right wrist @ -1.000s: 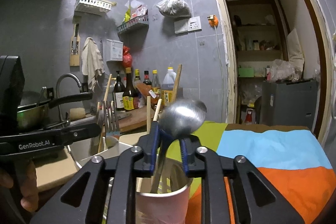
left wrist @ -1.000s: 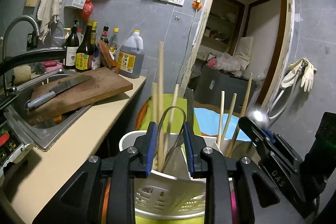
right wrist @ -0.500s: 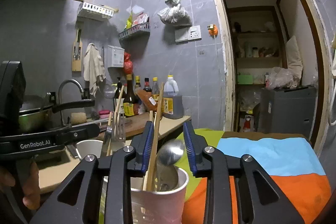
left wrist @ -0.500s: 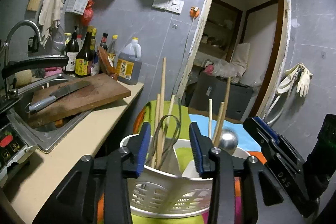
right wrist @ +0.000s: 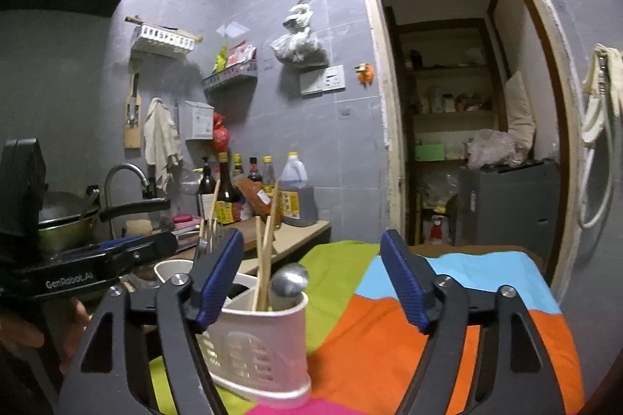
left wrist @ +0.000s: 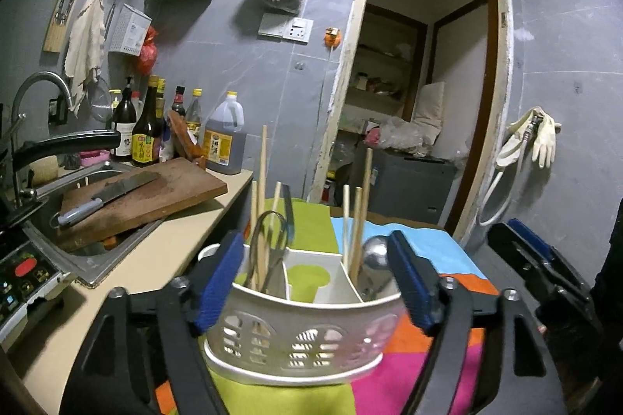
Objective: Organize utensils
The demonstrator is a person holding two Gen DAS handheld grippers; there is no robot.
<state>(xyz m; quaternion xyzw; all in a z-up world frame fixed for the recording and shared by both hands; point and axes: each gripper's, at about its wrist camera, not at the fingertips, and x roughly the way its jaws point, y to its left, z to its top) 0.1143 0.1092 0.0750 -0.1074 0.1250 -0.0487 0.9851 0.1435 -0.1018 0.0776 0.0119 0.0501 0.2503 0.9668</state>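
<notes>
A white plastic utensil caddy [left wrist: 300, 333] stands on a colourful cloth [right wrist: 447, 317]. Its left compartment holds chopsticks [left wrist: 263, 204] and a wire whisk [left wrist: 268, 240]. Its right compartment holds more chopsticks [left wrist: 360, 208] and a metal spoon [left wrist: 374, 251]. The middle compartment shows only the green cloth through it. My left gripper [left wrist: 315, 282] is open, with its jaws standing on either side of the caddy. My right gripper [right wrist: 311, 282] is open and empty, above the caddy [right wrist: 264, 345], where the spoon [right wrist: 289, 283] stands.
A counter [left wrist: 128, 278] runs along the left with a sink, a cutting board [left wrist: 144, 197] bearing a knife [left wrist: 105, 195], and several bottles [left wrist: 148, 138]. A wok [right wrist: 62, 220] sits at far left. An open doorway [left wrist: 420, 127] lies behind.
My right gripper lowered the spoon into the caddy's right compartment and opened off it. My left gripper let go of the whisk and opened wide. Both pulled back.
</notes>
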